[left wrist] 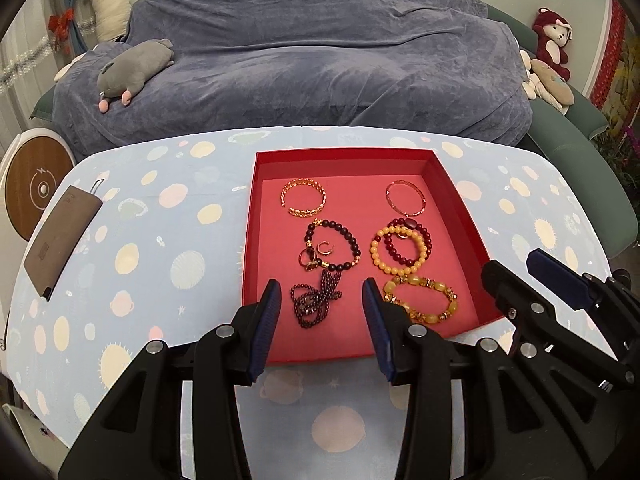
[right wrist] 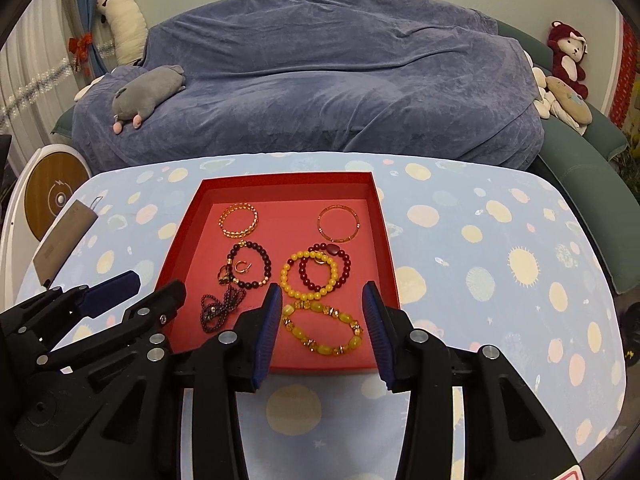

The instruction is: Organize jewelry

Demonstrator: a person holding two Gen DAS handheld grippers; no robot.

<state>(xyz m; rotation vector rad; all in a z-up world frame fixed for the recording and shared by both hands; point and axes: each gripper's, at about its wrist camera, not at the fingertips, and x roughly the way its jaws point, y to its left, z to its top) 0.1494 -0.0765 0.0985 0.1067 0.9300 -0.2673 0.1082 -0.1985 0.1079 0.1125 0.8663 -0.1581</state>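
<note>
A shallow red tray (left wrist: 460, 216) sits on a table covered with a pale blue cloth (left wrist: 168, 240) printed with planets. Jewelry lies spread on its floor. At the far left is a gold woven bangle (left wrist: 303, 197), at the far right a thin rose-gold bangle (left wrist: 405, 197). In the middle row, a dark beaded bracelet (left wrist: 334, 249) rings two small gold rings (left wrist: 316, 254); to its right, a yellow bead bracelet (left wrist: 396, 254) overlaps a dark red bead bracelet (left wrist: 409, 242). Nearest, a tangled dark bead strand (left wrist: 314, 300) lies left of a chunky amber bracelet (left wrist: 420, 298).

The left gripper (left wrist: 320, 328) hovers over the tray's near edge, fingers spread wide, grasping nothing. The right gripper (right wrist: 322, 330) hovers beside it over the amber bracelet, also released and empty.

A brown pouch (left wrist: 60, 236) lies on the table's left. Beyond is a sofa draped in a blue-grey blanket (left wrist: 320, 52), with a grey plush toy (left wrist: 136, 68).
</note>
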